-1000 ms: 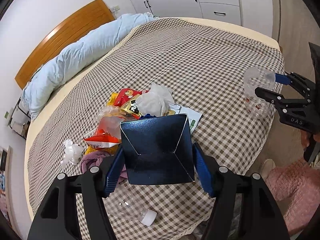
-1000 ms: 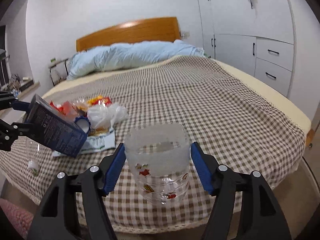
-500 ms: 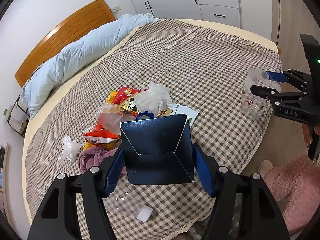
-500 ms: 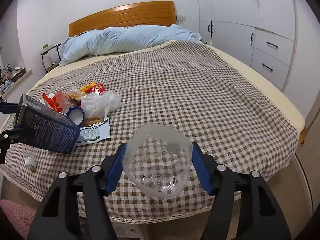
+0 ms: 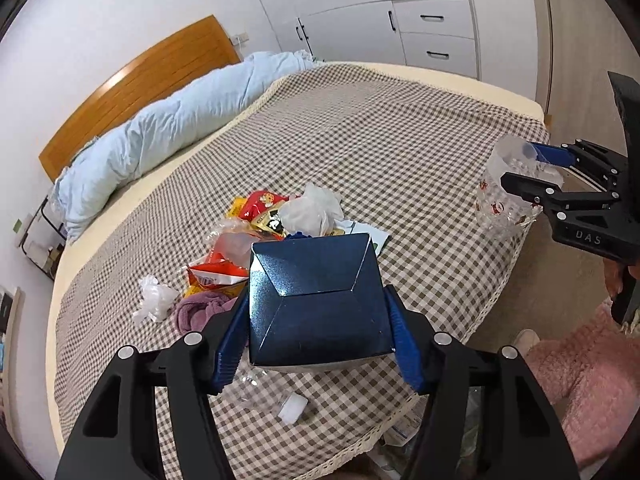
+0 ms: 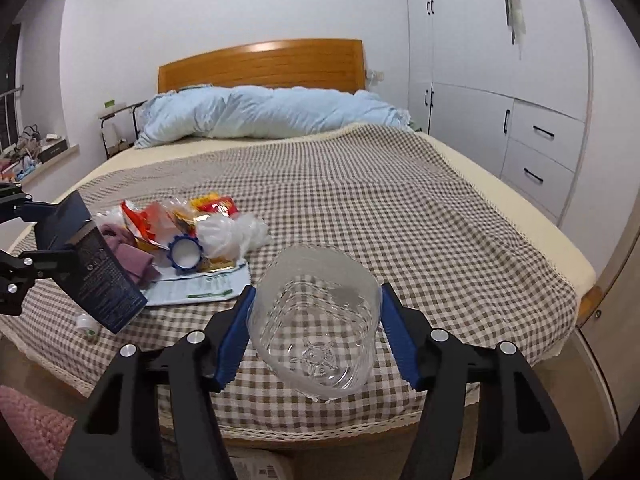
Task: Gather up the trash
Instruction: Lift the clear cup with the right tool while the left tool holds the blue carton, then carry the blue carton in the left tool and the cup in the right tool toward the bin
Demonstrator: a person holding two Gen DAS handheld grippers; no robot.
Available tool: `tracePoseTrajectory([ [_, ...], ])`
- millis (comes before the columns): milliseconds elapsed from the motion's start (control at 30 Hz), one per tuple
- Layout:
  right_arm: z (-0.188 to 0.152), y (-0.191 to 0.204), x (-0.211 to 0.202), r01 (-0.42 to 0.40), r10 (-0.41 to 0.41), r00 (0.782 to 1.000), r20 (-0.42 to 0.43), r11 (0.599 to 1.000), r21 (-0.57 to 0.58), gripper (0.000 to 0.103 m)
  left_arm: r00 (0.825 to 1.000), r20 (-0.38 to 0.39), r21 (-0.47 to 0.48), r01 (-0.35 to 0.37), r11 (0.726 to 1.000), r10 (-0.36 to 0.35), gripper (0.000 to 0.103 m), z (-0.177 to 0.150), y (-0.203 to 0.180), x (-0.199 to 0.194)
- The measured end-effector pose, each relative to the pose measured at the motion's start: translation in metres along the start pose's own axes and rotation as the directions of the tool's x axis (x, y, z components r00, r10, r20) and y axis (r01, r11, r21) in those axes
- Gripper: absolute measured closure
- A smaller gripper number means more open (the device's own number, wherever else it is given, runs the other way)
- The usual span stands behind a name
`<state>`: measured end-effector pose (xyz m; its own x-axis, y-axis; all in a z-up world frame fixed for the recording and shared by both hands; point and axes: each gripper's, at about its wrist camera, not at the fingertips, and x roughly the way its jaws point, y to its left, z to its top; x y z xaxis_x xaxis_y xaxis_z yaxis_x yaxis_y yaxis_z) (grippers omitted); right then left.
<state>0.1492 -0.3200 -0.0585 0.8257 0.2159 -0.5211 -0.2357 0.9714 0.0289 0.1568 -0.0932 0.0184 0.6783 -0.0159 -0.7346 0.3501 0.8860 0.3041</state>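
The left gripper holds a dark blue carton between its jaws, the blue pads pressed against the carton's two sides and its folded end facing the camera. The carton is lifted clear of the checked bedspread. Just beyond the jaws lies the trash pile: red and orange snack wrappers, a crumpled white plastic bag, a printed paper sheet and a mauve cloth. To the left of the jaws sits a small white crumpled scrap; beneath the jaws, on the bedspread near the bed's edge, lies a clear plastic bottle with a white cap.

The right gripper pinches a clear plastic cup, its pads squeezing the thin wall so the rim bows out of round. The cup is tipped, with its open mouth toward the camera and its base away, held above the near edge of the bed. To the left of these jaws and farther off, a blue gear-edged lid lies among the wrappers. A rolled light blue duvet lies far ahead of the jaws by the wooden headboard. A pink fuzzy sleeve shows to the right of the left jaws.
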Motion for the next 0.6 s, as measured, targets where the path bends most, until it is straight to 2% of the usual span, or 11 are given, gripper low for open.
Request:
tracePoseTrajectory([
  [600,-0.020,0.021,-0.069,-0.082,0.083,0.994,0.067,0.997,-0.014,0.043,0.996,0.089,0.000,0.029,1.000,-0.029,0.043,-0.027,-0.022,-0.067],
])
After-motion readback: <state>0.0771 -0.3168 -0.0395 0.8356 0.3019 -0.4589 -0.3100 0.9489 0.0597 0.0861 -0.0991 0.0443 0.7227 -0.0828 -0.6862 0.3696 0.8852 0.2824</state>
